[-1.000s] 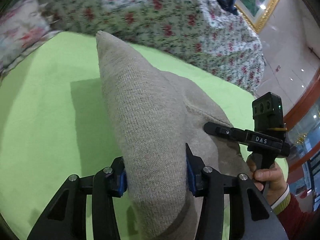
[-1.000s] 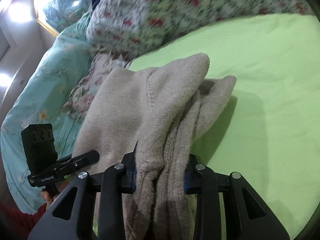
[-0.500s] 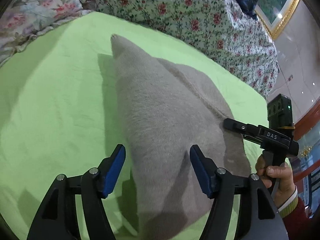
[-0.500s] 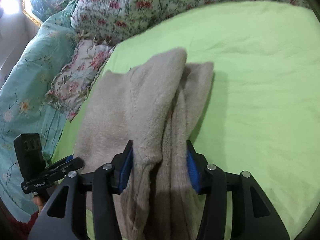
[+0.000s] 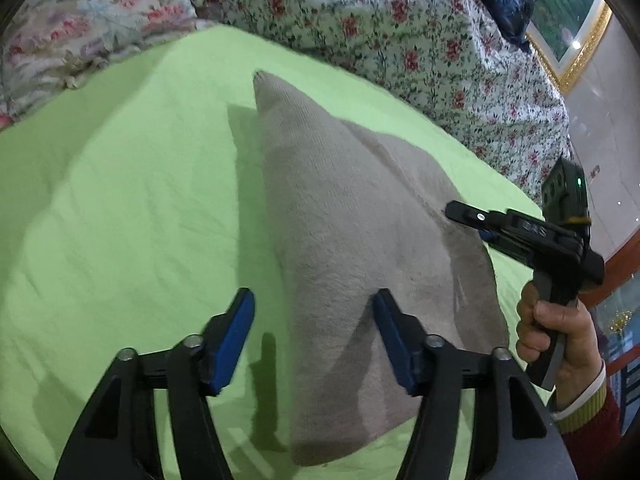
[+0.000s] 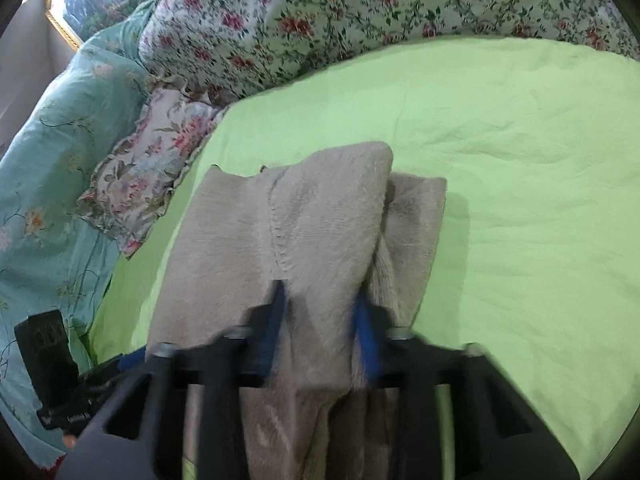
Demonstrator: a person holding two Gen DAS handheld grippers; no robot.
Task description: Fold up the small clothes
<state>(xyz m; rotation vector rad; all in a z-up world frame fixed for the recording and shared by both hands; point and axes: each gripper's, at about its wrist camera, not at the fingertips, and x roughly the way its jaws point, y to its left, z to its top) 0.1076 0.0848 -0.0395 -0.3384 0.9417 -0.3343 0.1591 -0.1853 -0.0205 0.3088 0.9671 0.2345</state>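
A beige knitted garment point(image 5: 360, 240) lies folded on the lime green sheet point(image 5: 120, 208). My left gripper point(image 5: 314, 336) is open, its blue pads apart, with the garment's near end lying between and under them, not gripped. My right gripper point(image 6: 318, 324) is blurred but its blue pads still press on a raised fold of the same garment point(image 6: 320, 224), which runs back between the fingers. The right gripper also shows in the left wrist view point(image 5: 520, 232), held by a hand at the garment's right edge.
Floral quilts point(image 5: 400, 28) and a floral pillow point(image 6: 144, 172) border the far side of the sheet. A teal floral cover point(image 6: 48, 152) lies to the left. A gold-framed picture point(image 5: 572, 40) hangs behind. Open green sheet point(image 6: 520, 200) lies to the right of the garment.
My left gripper has opened and let go of the garment, which has dropped flat on the sheet. My right gripper has lowered with its fold and the garment lies flatter.
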